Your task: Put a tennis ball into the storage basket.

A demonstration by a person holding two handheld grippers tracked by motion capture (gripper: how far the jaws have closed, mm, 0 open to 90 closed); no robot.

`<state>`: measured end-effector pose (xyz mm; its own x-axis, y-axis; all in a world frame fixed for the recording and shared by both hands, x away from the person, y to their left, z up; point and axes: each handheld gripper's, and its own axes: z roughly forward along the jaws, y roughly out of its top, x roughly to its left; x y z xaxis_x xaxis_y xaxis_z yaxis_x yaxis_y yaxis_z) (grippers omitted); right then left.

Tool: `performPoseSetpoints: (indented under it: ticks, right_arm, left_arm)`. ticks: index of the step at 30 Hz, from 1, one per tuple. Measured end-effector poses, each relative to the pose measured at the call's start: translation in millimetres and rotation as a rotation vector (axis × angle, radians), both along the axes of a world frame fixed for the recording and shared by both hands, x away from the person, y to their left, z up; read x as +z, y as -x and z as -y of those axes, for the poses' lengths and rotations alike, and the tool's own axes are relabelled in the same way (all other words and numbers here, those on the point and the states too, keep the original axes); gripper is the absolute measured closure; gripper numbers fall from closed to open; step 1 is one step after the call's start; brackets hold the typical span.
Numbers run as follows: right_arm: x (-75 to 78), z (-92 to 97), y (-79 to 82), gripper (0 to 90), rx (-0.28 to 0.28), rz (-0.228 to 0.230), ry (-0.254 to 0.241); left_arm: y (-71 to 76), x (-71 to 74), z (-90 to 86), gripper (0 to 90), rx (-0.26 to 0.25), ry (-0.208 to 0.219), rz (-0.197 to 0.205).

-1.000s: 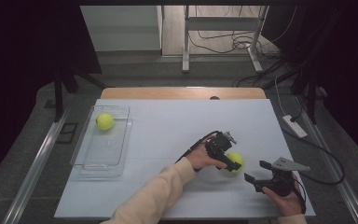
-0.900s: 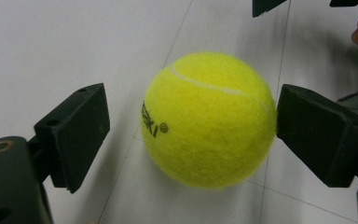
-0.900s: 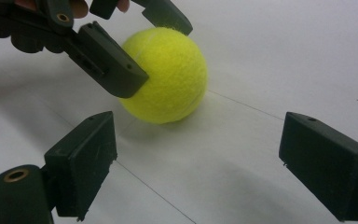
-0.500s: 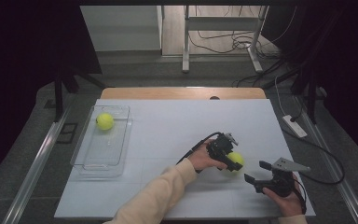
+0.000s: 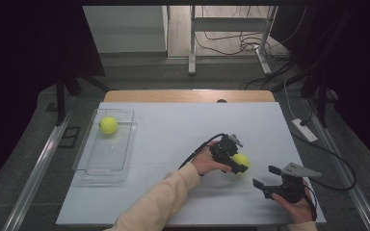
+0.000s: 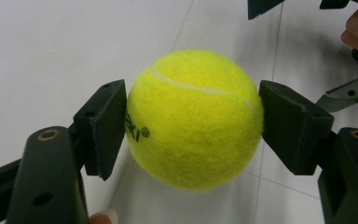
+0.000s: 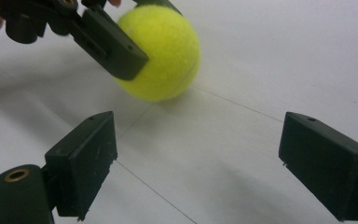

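The white tabletop (image 5: 173,125) carries a clear plastic tray (image 5: 92,168) near its left edge, and one tennis ball (image 5: 108,125) already lies inside that tray, at its far end. That suggests the job is to gather the balls into the tray, with one part done. A second tennis ball (image 5: 241,160) sits toward the near right corner of the tabletop, well apart from the tray. The left gripper (image 5: 234,160) has reached across to it, and its jaws have just been closing; in the left gripper view the pads (image 6: 103,126) press on either side of the ball, which bulges between them, so the grasp looks made. Whether the ball has left the surface cannot be told for sure; in the right gripper view it seems to rest on or just above the tabletop. The right gripper (image 5: 266,177) waits near the near right corner with its jaws spread wide and nothing between them. What is left, by this reading, is to lift the second ball, carry it leftward across the tabletop and release it into the tray beside the first.
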<state>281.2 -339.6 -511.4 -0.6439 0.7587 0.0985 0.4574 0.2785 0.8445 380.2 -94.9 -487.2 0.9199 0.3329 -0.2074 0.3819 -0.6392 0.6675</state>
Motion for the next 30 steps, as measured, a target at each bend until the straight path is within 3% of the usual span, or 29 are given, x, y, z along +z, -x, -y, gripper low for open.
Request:
performPoseSetpoints:
  ticks: [30]
  right_arm:
    - [0.0, -4.3, -0.6, 11.8, 0.000, 0.000, 0.009]
  left_arm:
    - [10.2, 22.0, -34.2, 28.0, 0.067, 0.041, 0.062]
